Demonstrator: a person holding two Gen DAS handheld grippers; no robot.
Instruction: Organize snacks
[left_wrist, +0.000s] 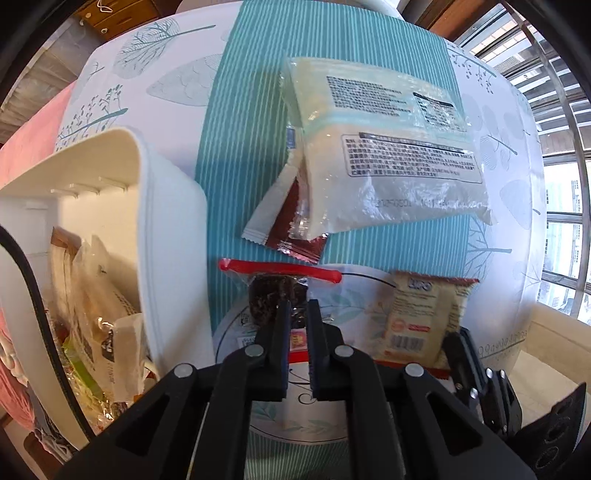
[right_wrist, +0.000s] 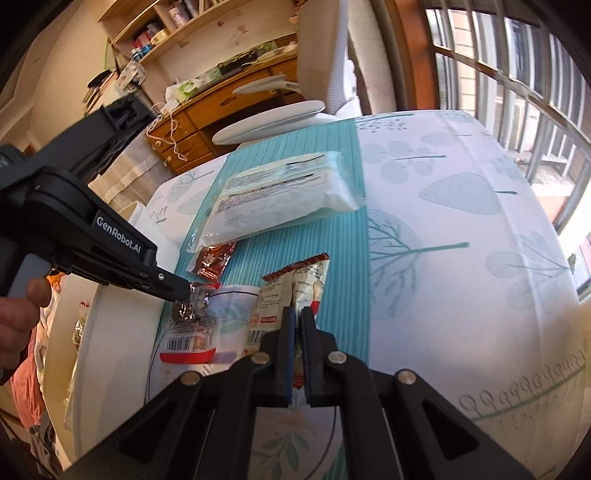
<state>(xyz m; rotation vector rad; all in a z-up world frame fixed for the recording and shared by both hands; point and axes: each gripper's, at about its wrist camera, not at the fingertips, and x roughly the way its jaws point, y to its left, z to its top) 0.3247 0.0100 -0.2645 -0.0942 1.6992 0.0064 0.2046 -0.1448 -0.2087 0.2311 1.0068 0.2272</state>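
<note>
My left gripper (left_wrist: 297, 306) is shut on a clear packet of dark snack with red end strips (left_wrist: 277, 291), held just above the table; it also shows in the right wrist view (right_wrist: 192, 325), pinched by the left gripper (right_wrist: 183, 291). My right gripper (right_wrist: 298, 314) is shut on a beige snack packet with red edges (right_wrist: 295, 284), also seen in the left wrist view (left_wrist: 421, 317). A large white packet (left_wrist: 384, 147) lies on the teal runner (left_wrist: 236, 122), over a small red sachet (left_wrist: 295, 236). A white bin (left_wrist: 173, 229) with several snacks stands at the left.
The table has a white leaf-print cloth (right_wrist: 461, 229). A window with bars (right_wrist: 517, 74) is at the right. A white chair (right_wrist: 325, 48) and a wooden desk with shelves (right_wrist: 207, 103) stand beyond the table. A pink cloth (left_wrist: 33, 136) lies left of the bin.
</note>
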